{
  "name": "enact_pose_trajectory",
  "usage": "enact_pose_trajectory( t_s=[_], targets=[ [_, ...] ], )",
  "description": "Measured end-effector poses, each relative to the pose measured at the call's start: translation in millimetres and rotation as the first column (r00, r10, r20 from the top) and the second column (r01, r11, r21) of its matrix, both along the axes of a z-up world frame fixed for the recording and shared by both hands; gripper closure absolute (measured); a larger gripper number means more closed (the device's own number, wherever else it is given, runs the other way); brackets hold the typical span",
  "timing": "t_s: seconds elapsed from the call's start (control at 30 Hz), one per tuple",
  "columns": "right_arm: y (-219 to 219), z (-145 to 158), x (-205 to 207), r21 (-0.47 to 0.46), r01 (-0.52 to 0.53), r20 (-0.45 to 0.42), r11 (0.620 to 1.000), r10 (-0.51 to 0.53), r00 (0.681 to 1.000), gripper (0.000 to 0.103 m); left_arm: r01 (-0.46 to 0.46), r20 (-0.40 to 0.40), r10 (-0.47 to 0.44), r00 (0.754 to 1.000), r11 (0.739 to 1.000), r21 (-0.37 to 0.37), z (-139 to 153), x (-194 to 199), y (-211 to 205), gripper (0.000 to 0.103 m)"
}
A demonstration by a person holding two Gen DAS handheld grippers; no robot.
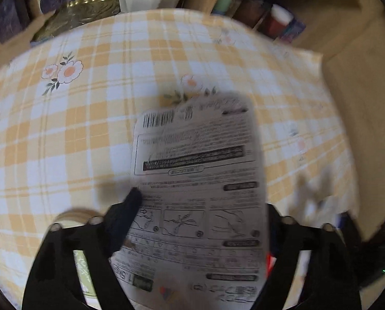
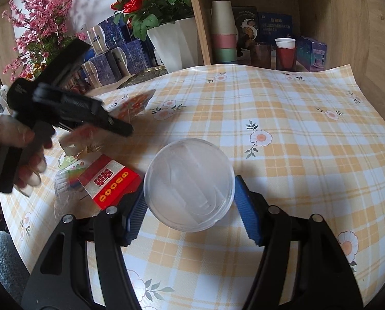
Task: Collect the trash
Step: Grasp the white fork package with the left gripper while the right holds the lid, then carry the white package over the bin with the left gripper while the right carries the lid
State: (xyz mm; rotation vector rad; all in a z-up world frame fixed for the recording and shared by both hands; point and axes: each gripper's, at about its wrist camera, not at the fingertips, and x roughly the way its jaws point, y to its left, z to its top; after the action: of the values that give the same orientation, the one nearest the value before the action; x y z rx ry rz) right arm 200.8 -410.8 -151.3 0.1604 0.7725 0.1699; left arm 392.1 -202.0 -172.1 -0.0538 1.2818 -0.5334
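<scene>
Left claw point(image 1: 200, 222) fills the six o'clock half of the left wrist view, with a printed package point(image 1: 197, 188) standing between its fingers. One dark finger point(image 1: 130, 206) lies on the package's nine o'clock edge; the other is hidden behind the sheet, so a firm clamp cannot be told, and motion blur smears the print. It looks light, thin and floppy, likely to slip or fold, so a hold near a stiff edge seems safest. Behind it the checked table point(image 1: 89, 118) stretches toward twelve o'clock.

Right wrist view: right claw point(image 2: 190, 206) has its blue pads point(image 2: 246, 206) set at either side of a clear round plastic container point(image 2: 188, 184) at centre, apparently clamped on it. That container should be light, smooth and easily crushed. At nine o'clock a hand point(image 2: 17, 152) carries the other tool; under it lie a red packet point(image 2: 112, 183) and crinkled clear wrappers point(image 2: 66, 180), partly covered and hard to separate.
</scene>
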Motion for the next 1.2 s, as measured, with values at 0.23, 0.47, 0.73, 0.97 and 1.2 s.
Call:
enact_pose_trajectory(
  t_s=[0.23, 0.47, 0.73, 0.97, 1.2],
  targets=[
    [1, 0, 0, -0.007, 0.005, -0.003, 1.000, -0.005, 1.000, 0.038, 0.047, 0.095, -0.042, 0.995, 0.997, -0.053, 46, -3, 19, 0.081],
    [1, -1, 0, -0.040, 0.040, -0.015, 0.998, -0.041, 0.999, 0.038, 0.068, 0.186, -0.058, 0.981, 0.997, -0.045, 74, -22, 47, 0.087],
    [15, 25, -28, -0.101, 0.058, 0.032, 0.993, -0.055, 0.998, 0.038, 0.087, 0.228, -0.057, 0.972, 0.989, -0.123, 99, -80, 100, 0.088],
    [48, 66, -87, -0.072, 0.020, 0.102, 0.997, -0.013, 0.995, 0.038, 0.112, 0.247, -0.051, 0.968, 0.964, -0.240, 117, -148, 146, 0.089],
    [82, 85, -145, -0.021, -0.003, 0.137, 1.000, 0.006, 0.991, 0.038, 0.209, 0.248, -0.128, 0.960, 0.919, -0.333, 115, -232, 175, 0.089]
  ],
)
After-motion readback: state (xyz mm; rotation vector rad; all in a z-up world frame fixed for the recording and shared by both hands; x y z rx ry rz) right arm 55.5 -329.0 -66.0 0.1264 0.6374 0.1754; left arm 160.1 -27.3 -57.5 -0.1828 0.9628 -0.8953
